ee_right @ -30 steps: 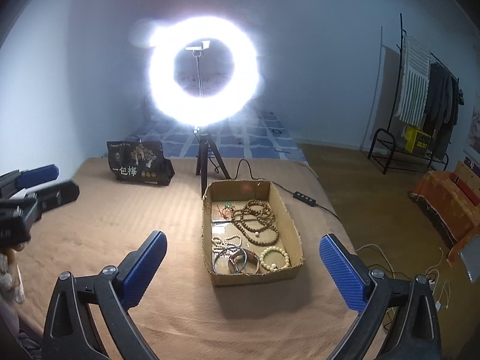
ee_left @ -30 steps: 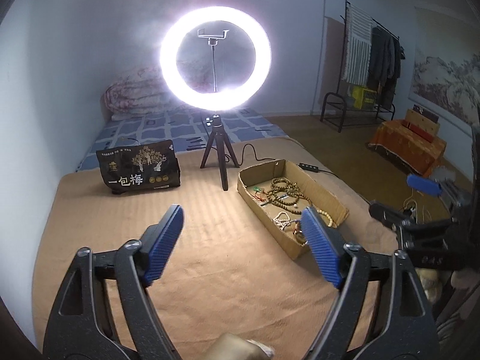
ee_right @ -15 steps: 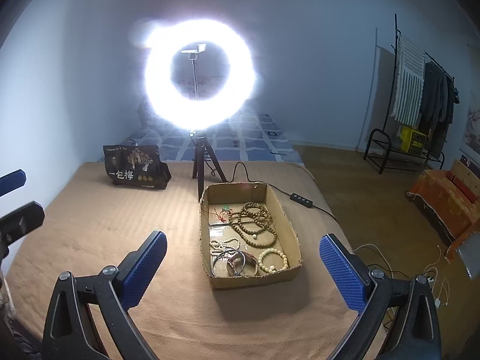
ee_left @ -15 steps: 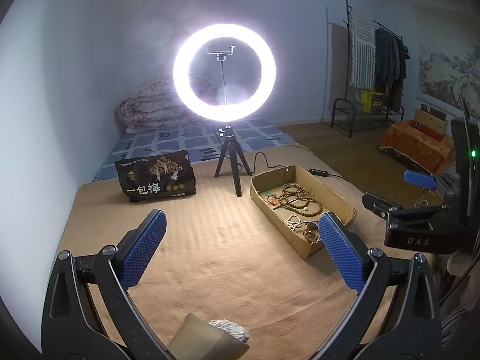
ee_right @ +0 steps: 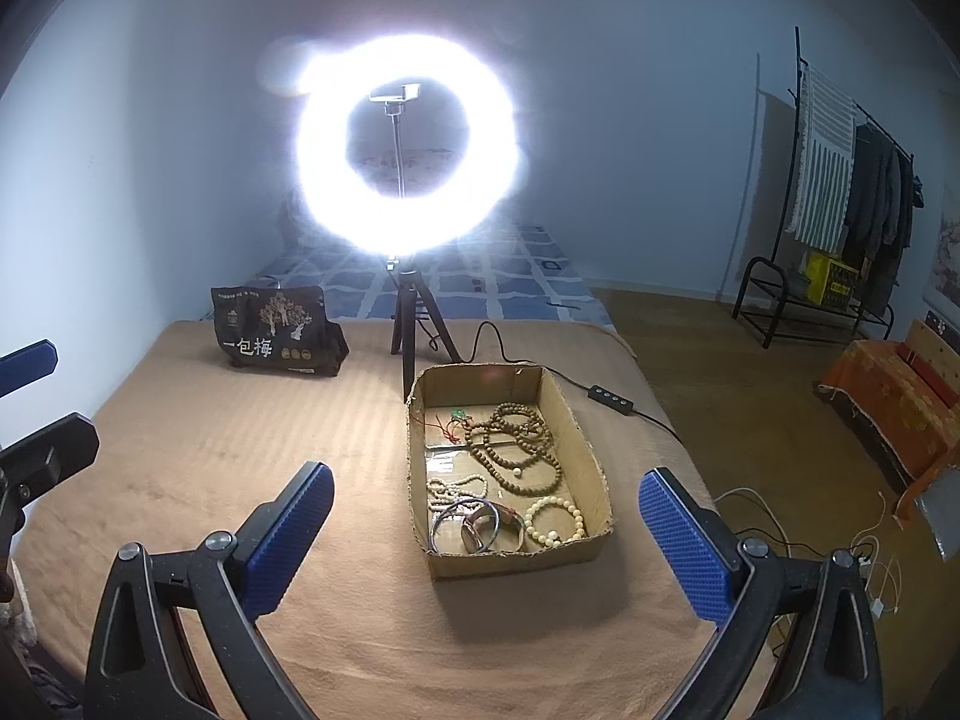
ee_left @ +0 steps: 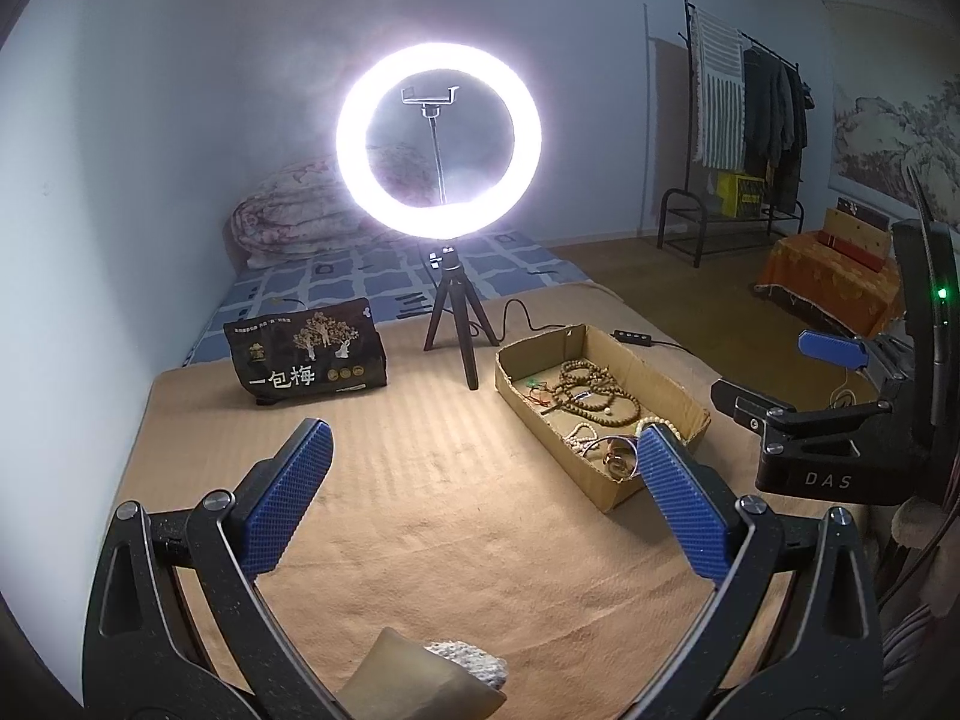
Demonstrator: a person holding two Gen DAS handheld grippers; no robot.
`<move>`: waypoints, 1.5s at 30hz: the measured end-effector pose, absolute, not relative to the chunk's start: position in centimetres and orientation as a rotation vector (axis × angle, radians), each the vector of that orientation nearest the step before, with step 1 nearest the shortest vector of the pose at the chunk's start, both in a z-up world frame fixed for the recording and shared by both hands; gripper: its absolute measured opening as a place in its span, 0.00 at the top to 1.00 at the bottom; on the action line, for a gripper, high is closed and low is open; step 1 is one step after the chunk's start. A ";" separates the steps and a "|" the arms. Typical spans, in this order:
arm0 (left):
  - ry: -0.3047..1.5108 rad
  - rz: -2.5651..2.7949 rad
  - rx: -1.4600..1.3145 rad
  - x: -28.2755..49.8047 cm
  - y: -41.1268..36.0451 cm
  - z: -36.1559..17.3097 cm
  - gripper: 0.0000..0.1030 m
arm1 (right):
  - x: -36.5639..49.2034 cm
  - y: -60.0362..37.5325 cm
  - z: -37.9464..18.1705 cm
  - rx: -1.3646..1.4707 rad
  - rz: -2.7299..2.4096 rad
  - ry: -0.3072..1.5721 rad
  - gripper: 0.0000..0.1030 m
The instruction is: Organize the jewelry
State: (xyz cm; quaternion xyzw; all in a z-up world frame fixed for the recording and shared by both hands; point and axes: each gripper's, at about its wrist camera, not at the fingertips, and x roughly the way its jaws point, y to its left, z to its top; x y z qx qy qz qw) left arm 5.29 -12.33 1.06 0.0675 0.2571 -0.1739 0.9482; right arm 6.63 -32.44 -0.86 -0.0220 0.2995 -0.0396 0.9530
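A shallow cardboard box (ee_right: pixel 516 564) lies on the tan blanket. It holds dark wooden bead strings (ee_right: pixel 516 444), a pale bead string (ee_right: pixel 456 489), a white bead bracelet (ee_right: pixel 555 519), metal bangles (ee_right: pixel 474 525) and a red cord with a green pendant (ee_right: pixel 456 417). My right gripper (ee_right: pixel 486 486) hangs open just short of the box, nothing between its blue pads. My left gripper (ee_left: pixel 480 450) is open wide over bare blanket, with the box (ee_left: pixel 600 480) to its right. Each gripper shows at the edge of the other's view, apart from the box.
A lit ring light (ee_left: pixel 438 138) on a small tripod stands behind the box, its cable and controller (ee_right: pixel 612 396) trailing right. A black printed bag (ee_left: pixel 306 360) stands at the back left. A tan object (ee_left: pixel 420 678) pokes up at the left view's bottom. The bed edge drops off right of the box.
My left gripper's jaws have spread wider and it has drifted left in the right wrist view. The tan object has come further into the left view. The right gripper has held still.
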 end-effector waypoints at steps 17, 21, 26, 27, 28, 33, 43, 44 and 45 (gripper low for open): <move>0.525 -0.360 0.143 5.2 -12.7 0.8 0.00 | 6.6 -32.5 -0.9 -0.041 -0.079 0.611 0.00; 0.526 -0.360 0.142 5.2 -12.7 0.8 0.00 | 6.6 -32.5 -0.9 -0.039 -0.080 0.613 0.00; 0.524 -0.361 0.144 5.2 -12.6 0.8 0.00 | 6.6 -32.5 -0.9 -0.043 -0.082 0.616 0.00; 0.524 -0.362 0.145 5.2 -12.7 0.8 0.00 | 6.5 -32.5 -0.9 -0.042 -0.081 0.616 0.00; 0.526 -0.362 0.145 5.2 -12.7 0.8 0.00 | 6.6 -32.6 -0.9 -0.041 -0.080 0.616 0.00; 0.526 -0.361 0.142 5.2 -12.7 0.8 0.00 | 6.6 -32.5 -0.9 -0.044 -0.080 0.617 0.00; 0.526 -0.361 0.142 5.2 -12.7 0.8 0.00 | 6.5 -32.6 -1.0 -0.048 -0.079 0.623 0.00; 0.526 -0.361 0.142 5.1 -12.8 0.9 0.00 | 6.4 -32.6 -1.0 -0.048 -0.078 0.623 0.00; 0.526 -0.361 0.142 5.2 -12.8 0.9 0.00 | 6.5 -32.6 -1.0 -0.048 -0.078 0.623 0.00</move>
